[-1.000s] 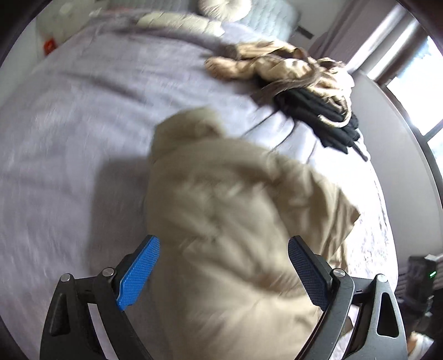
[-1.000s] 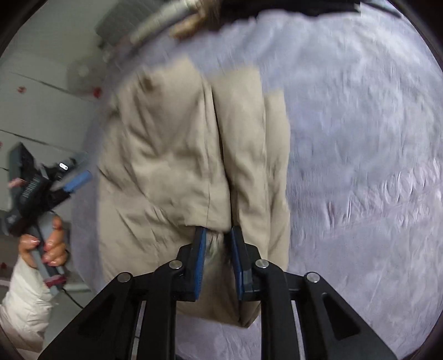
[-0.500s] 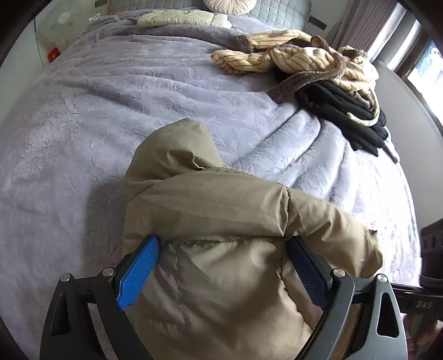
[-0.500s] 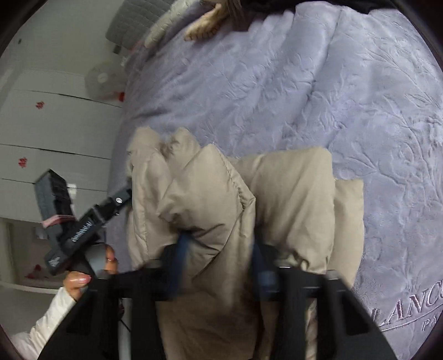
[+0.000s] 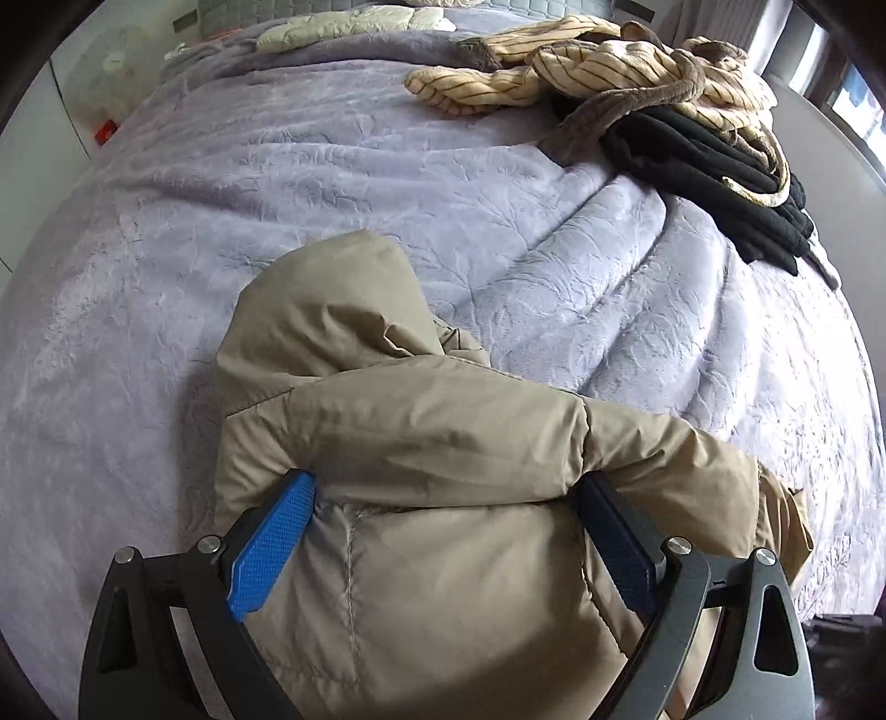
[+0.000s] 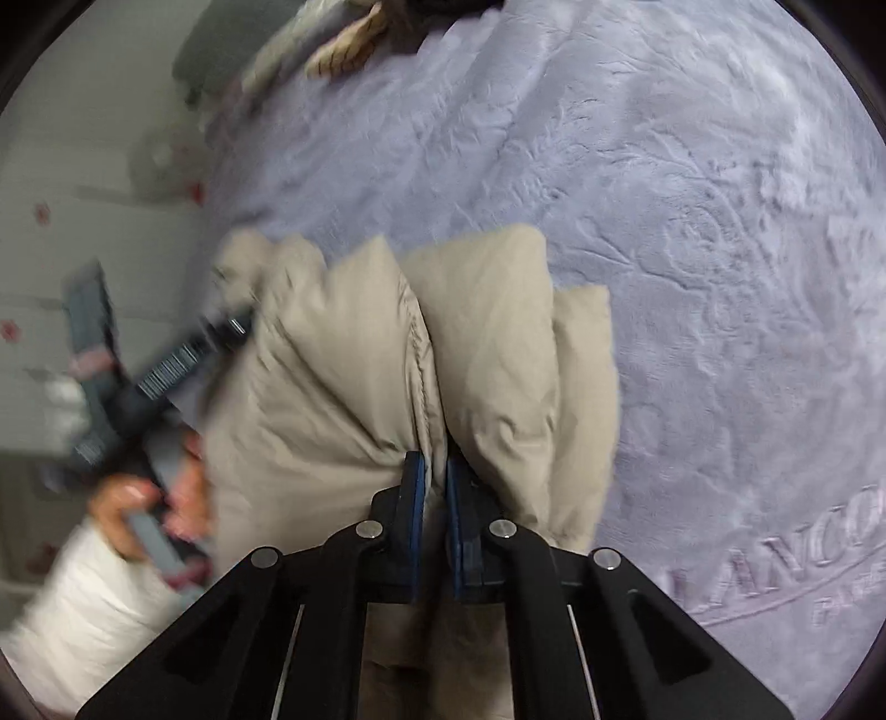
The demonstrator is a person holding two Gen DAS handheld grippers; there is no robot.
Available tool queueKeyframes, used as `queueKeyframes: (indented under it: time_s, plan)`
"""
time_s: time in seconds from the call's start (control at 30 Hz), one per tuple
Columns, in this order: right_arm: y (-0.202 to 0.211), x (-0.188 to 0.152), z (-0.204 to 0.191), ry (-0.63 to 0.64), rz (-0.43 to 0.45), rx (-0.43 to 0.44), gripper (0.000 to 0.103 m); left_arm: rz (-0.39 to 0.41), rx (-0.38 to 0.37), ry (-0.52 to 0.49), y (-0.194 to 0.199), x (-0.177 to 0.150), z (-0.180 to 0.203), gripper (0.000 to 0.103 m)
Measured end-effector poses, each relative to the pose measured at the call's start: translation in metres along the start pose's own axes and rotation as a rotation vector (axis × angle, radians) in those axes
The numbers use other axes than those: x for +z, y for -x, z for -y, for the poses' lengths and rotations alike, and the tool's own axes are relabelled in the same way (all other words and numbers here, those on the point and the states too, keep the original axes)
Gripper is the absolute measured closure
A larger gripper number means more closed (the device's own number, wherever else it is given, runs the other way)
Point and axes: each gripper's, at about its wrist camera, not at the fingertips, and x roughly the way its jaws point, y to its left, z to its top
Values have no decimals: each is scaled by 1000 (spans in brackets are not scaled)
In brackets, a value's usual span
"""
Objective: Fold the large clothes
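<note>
A beige padded hooded jacket (image 5: 387,399) lies folded on the lilac bedspread (image 5: 277,183), its hood pointing up the bed. My left gripper (image 5: 443,482) stands wide open, and the jacket's thick folded edge bulges between its blue pads (image 5: 271,531). In the right wrist view the jacket (image 6: 343,360) is bunched into puffy folds. My right gripper (image 6: 434,459) is closing, its jaws almost together and pinching the fabric at a seam. The left gripper (image 6: 166,371) shows blurred at the jacket's left side, held by a hand (image 6: 144,493) in a white sleeve.
A cream striped garment (image 5: 581,72) and a black garment (image 5: 709,166) lie piled at the far right of the bed. A pale quilted piece (image 5: 343,25) lies at the head. The bedspread (image 6: 692,221) spreads bare to the jacket's right, with embroidered lettering (image 6: 775,565).
The jacket has come down onto the bed and doubled over. Both grippers sank with it. The right jaws have drawn tighter on a fold; the left jaws stayed wide.
</note>
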Motion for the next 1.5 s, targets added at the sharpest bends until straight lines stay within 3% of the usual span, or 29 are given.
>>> queueKeyframes:
  time_s: [0.07, 0.1, 0.23, 0.3, 0.4, 0.47, 0.63, 0.83, 1.17, 1.4, 1.5]
  plan:
    - [11, -4, -10, -9, 59, -118, 97, 1, 32, -18, 0, -1, 7, 8]
    - [21, -9, -15, -7, 102, -134, 97, 0, 38, -19, 0, -1, 8, 8]
    - [58, -36, -47, 91, 193, -49, 97, 3, 30, -13, 0, -2, 5, 8]
    - [59, -57, -65, 164, 145, -22, 97, 2, 28, -12, 0, -2, 4, 8]
    - [39, -87, -69, 224, 55, -147, 97, 3, 30, -12, 0, -2, 6, 8]
    - [17, -100, -50, 163, 1, -201, 98, 3, 30, -14, 1, -2, 7, 8]
    - [0, -101, -24, 23, -8, -171, 97, 4, 39, -47, 8, -6, 7, 7]
    - [19, -101, -32, 43, -5, -177, 93, -16, 2, -7, 41, -13, -5, 8]
    - [75, -104, -36, 8, 32, -154, 93, -46, -10, -44, 104, -67, -10, 8]
    - [108, -101, -38, -4, 56, -137, 93, -75, -38, -11, 136, -107, -19, 8]
    - [105, -103, -47, 2, 63, -133, 93, -84, -34, -5, 146, -125, -23, 8]
